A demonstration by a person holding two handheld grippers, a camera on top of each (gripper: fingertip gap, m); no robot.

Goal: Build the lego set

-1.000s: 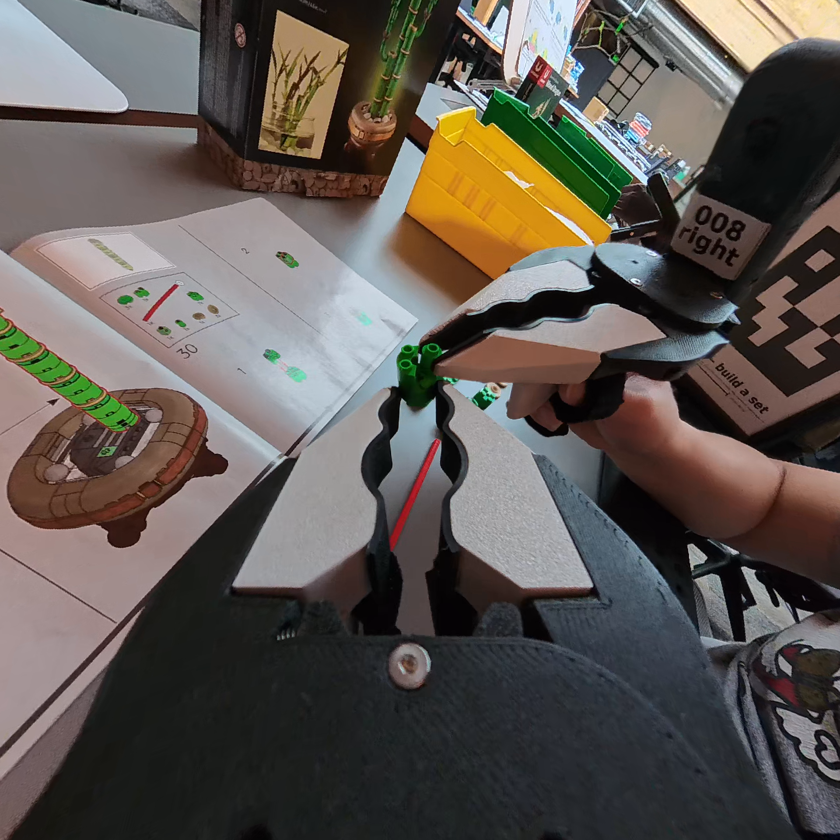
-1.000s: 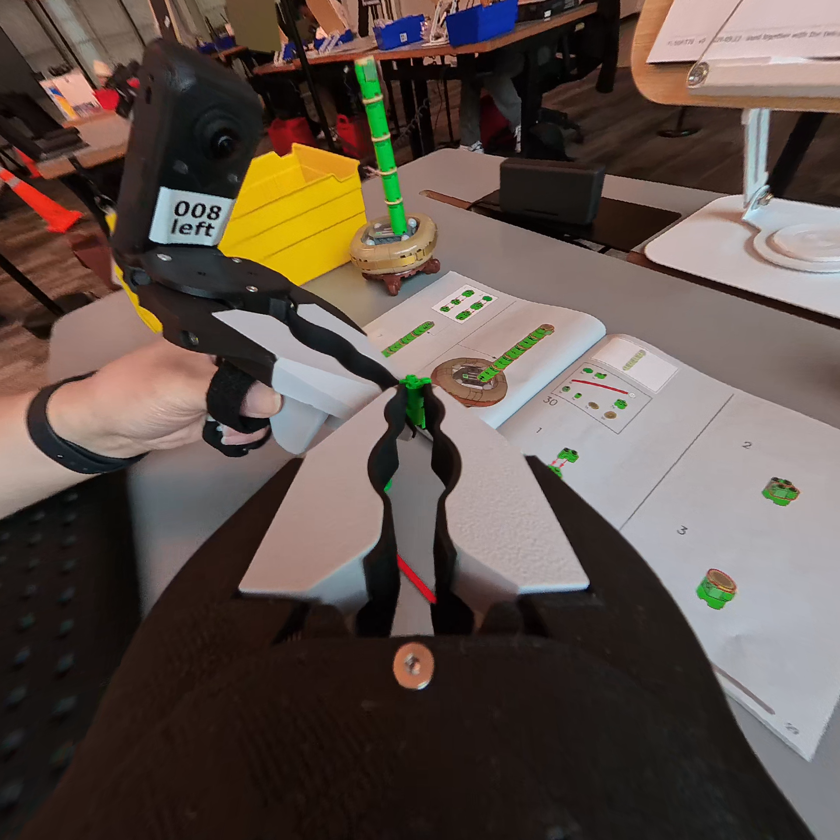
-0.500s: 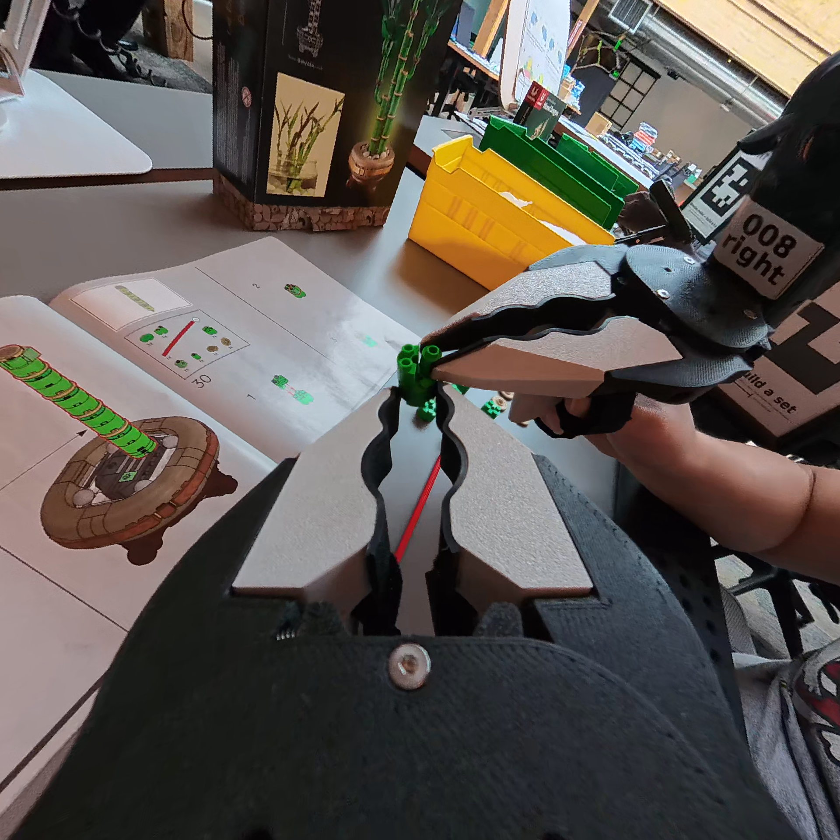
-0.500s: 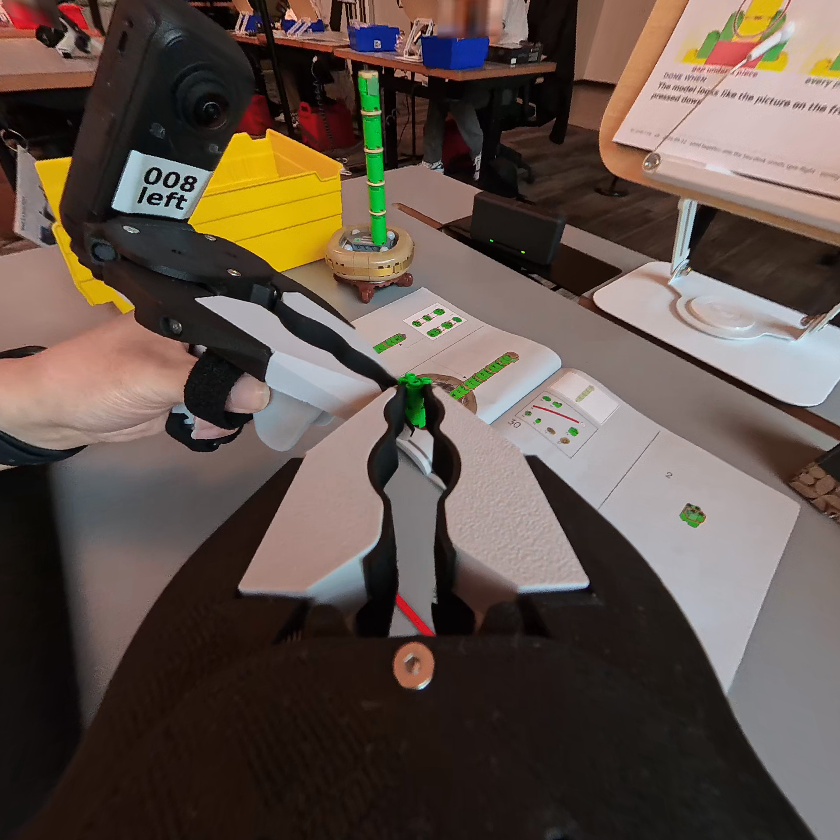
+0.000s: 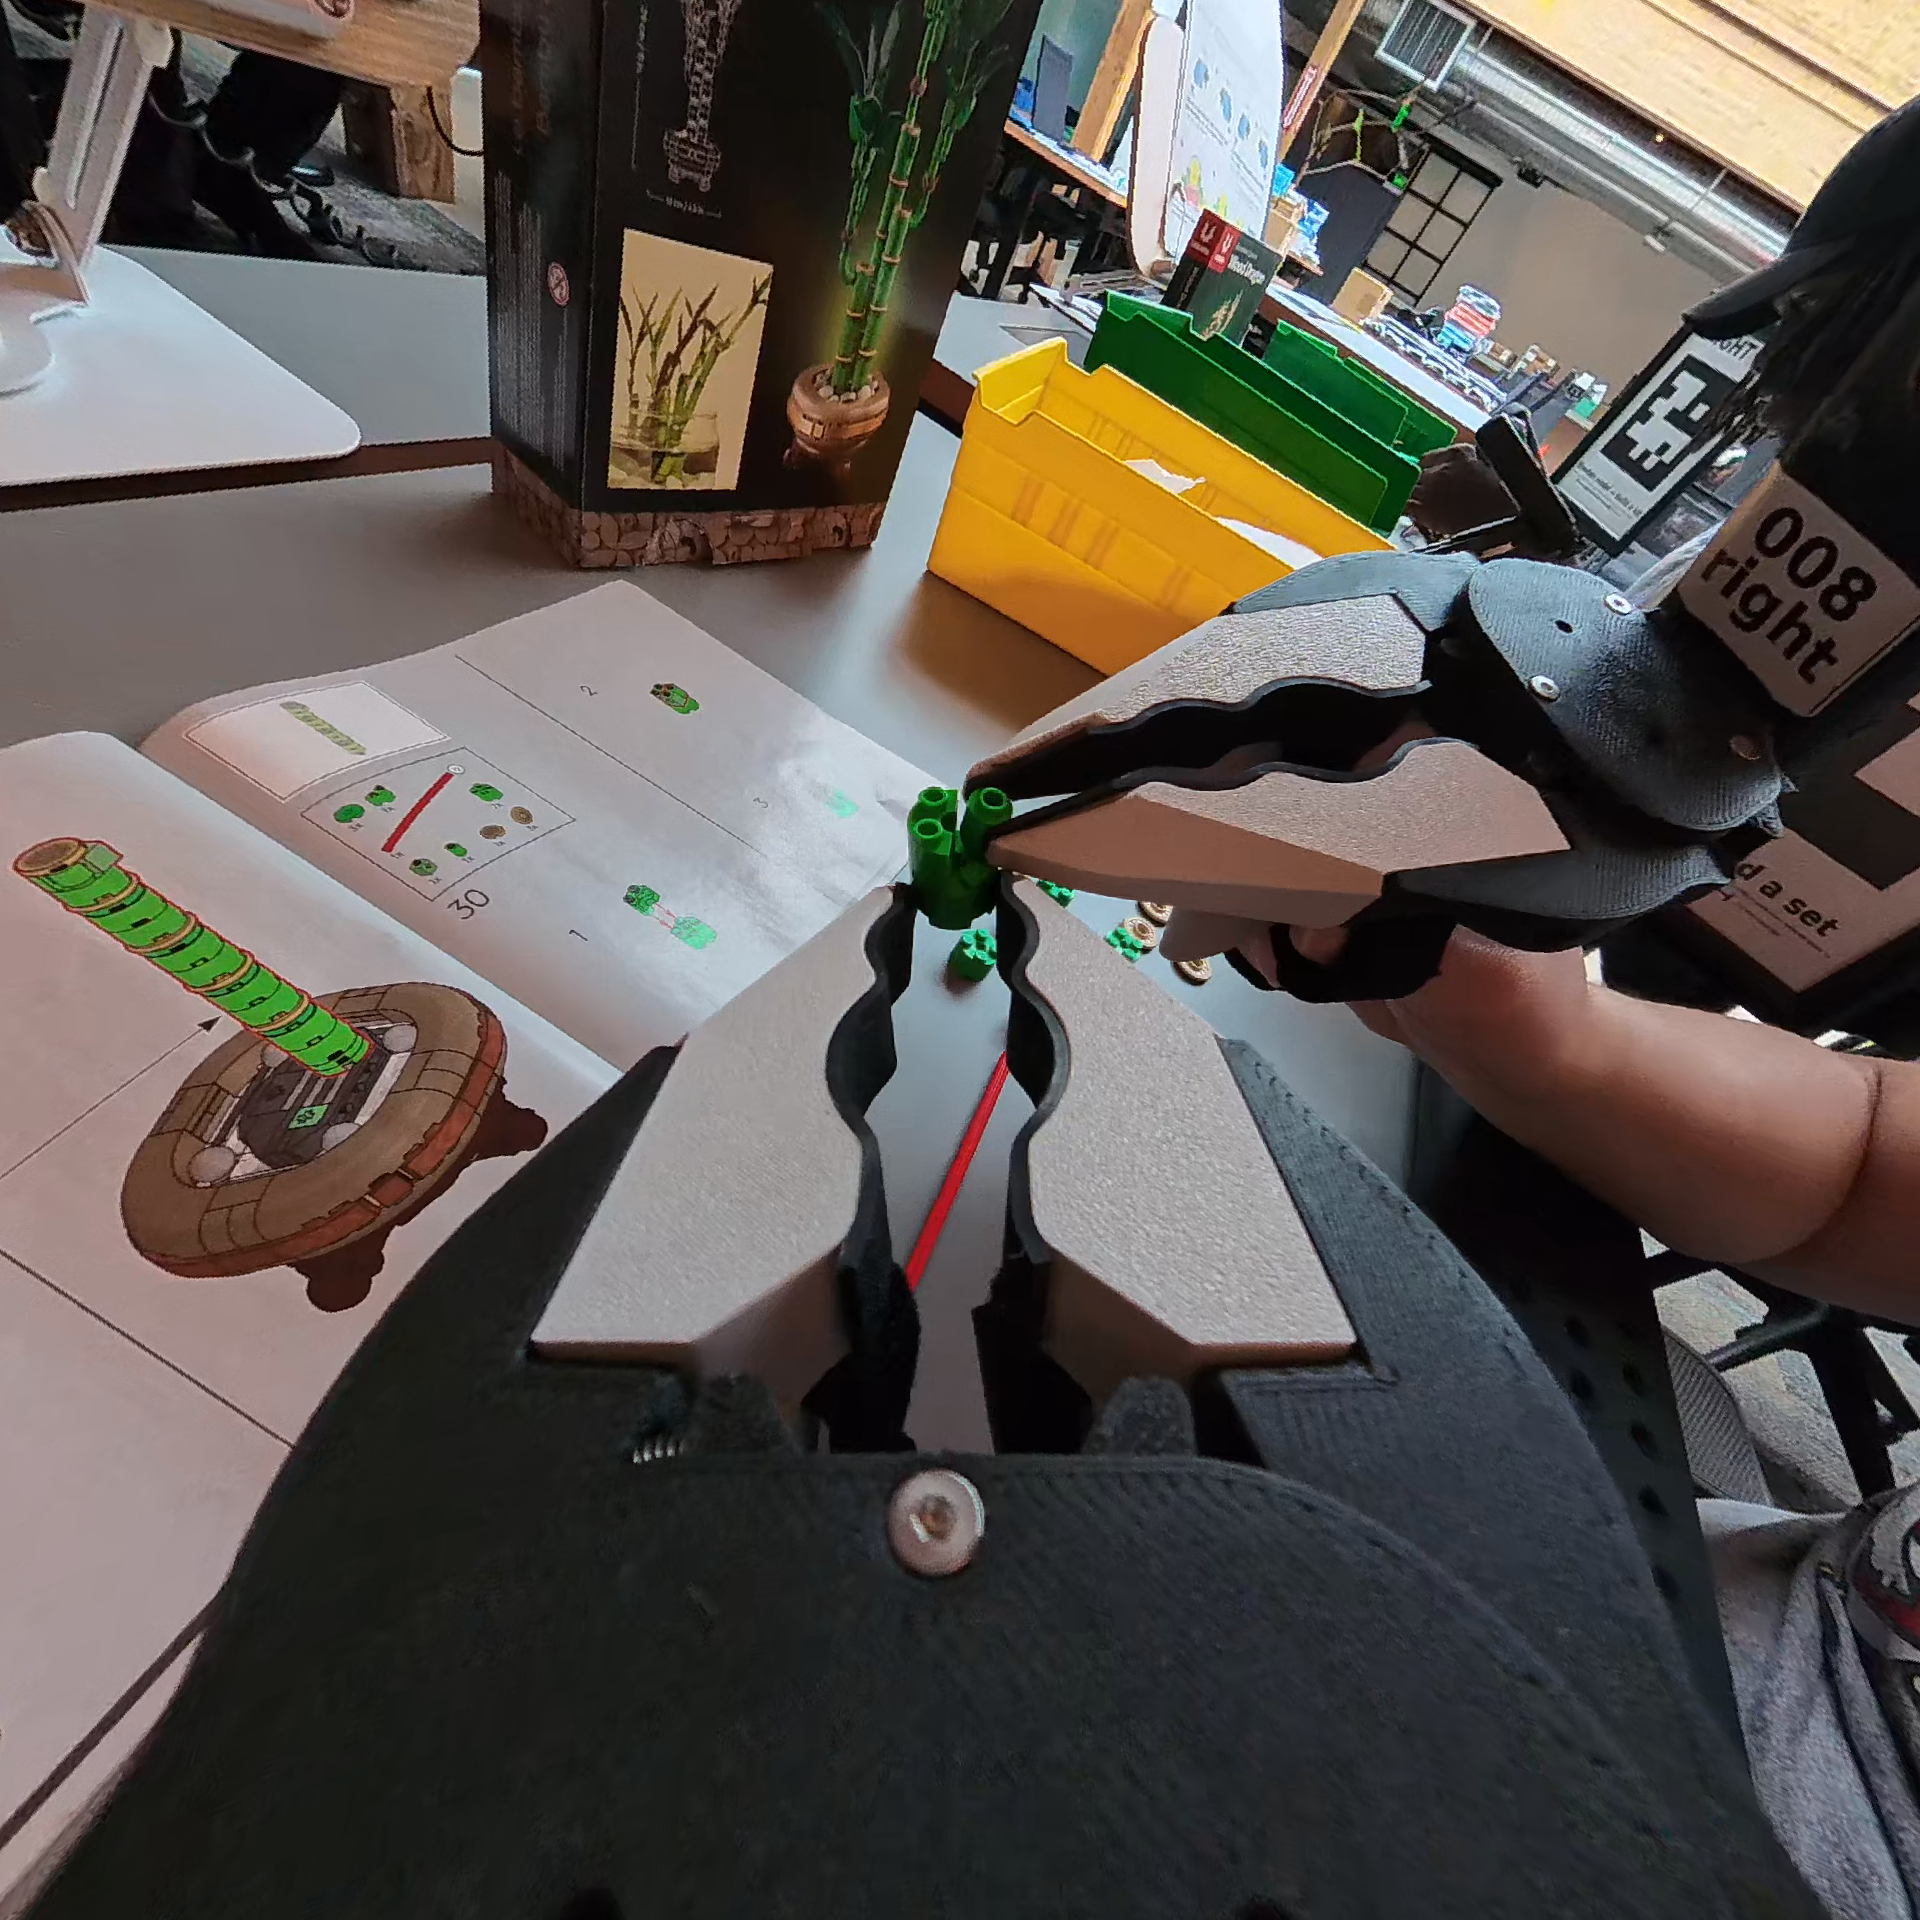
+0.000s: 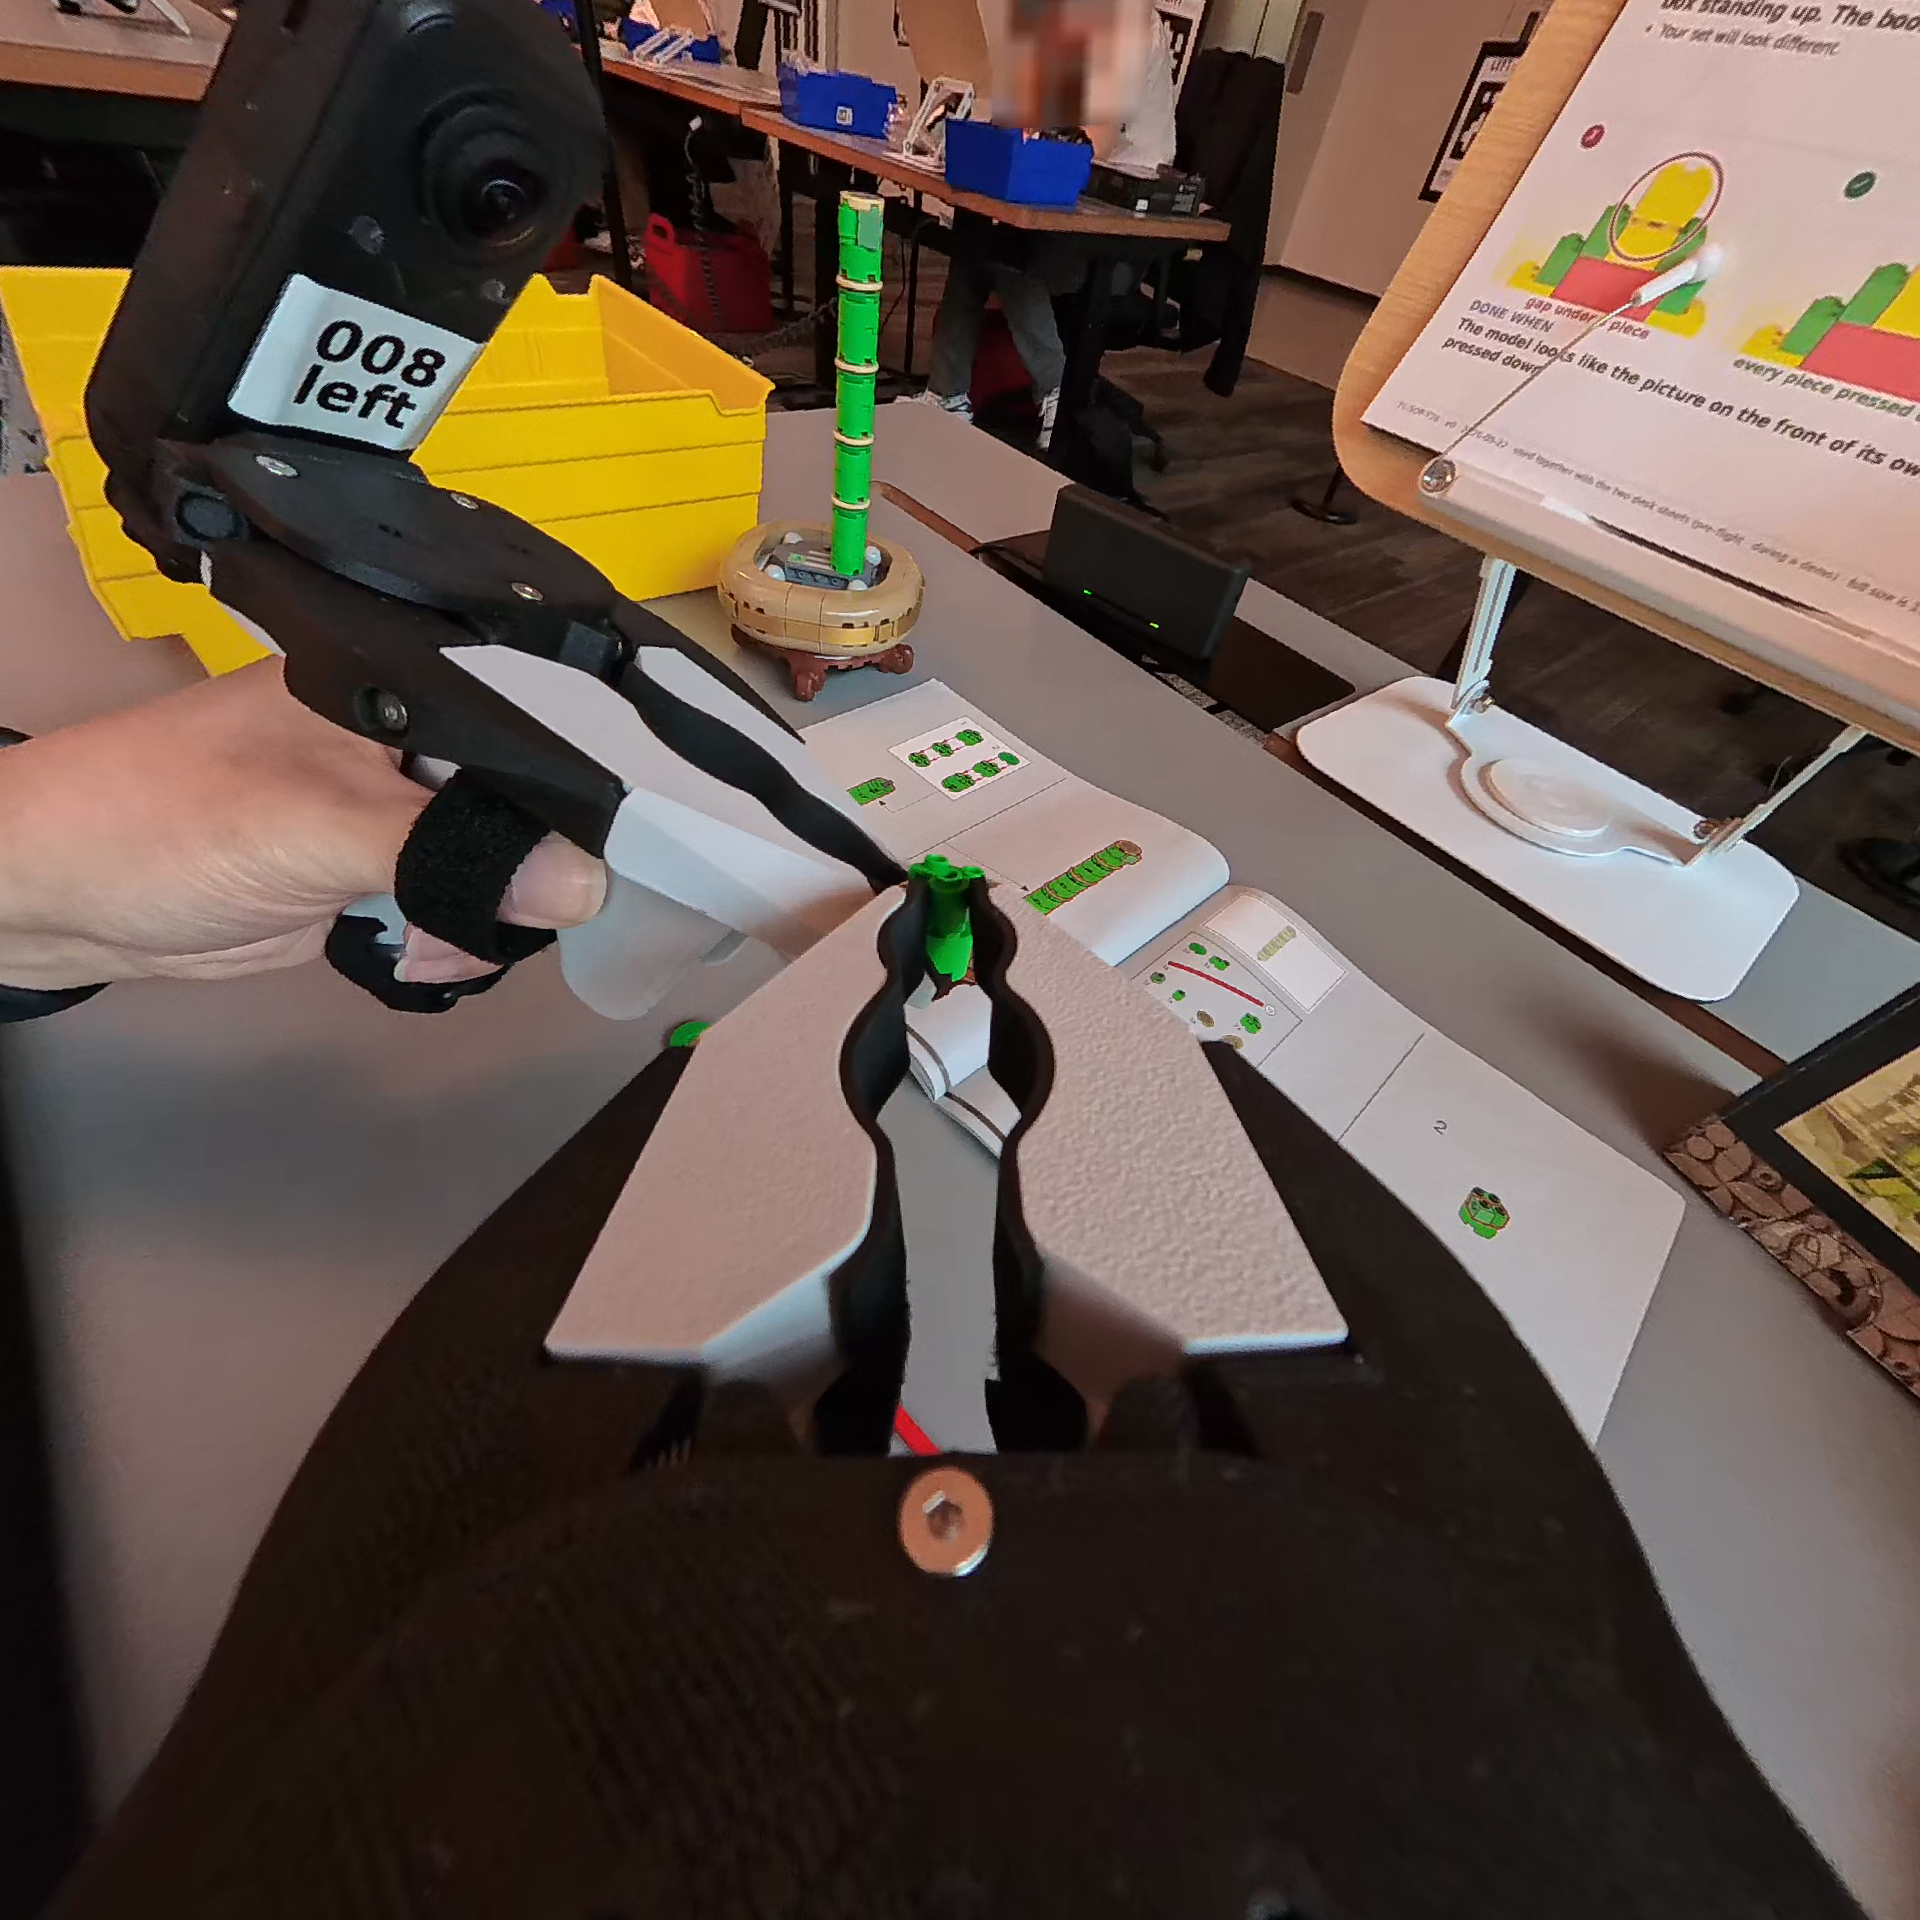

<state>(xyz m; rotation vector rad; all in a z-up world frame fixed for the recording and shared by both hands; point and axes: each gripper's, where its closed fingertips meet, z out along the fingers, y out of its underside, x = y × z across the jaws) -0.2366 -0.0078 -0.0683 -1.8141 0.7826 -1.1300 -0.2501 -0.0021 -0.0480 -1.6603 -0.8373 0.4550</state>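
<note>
A small green lego stack [image 5: 948, 862] with studs on top is held above the grey table between both grippers. My left gripper [image 5: 954, 909] is shut on its lower part. My right gripper [image 5: 989, 821] comes in from the right and is shut on its upper part. In the right wrist view my right gripper [image 6: 945, 902] pinches the green stack [image 6: 943, 920], and the left gripper [image 6: 883, 878] meets it from the left. A red axle [image 5: 956, 1164] lies on the table under my left fingers. The built bamboo stalk on its tan base [image 6: 826, 592] stands farther back.
The open instruction booklet [image 5: 520, 831] lies to the left. Loose green and tan pieces [image 5: 1127, 935] lie under the right gripper. The set's box [image 5: 707, 260], a yellow bin [image 5: 1091, 520] and a green bin [image 5: 1247, 416] stand behind. A white document stand [image 6: 1558, 831] is at the right. Left and right tips are no more than a few centimetres apart.
Both grippers stay shut on the green stack and have moved together. Both views have tilted, so more of the box, the bins and the document stand shows.
</note>
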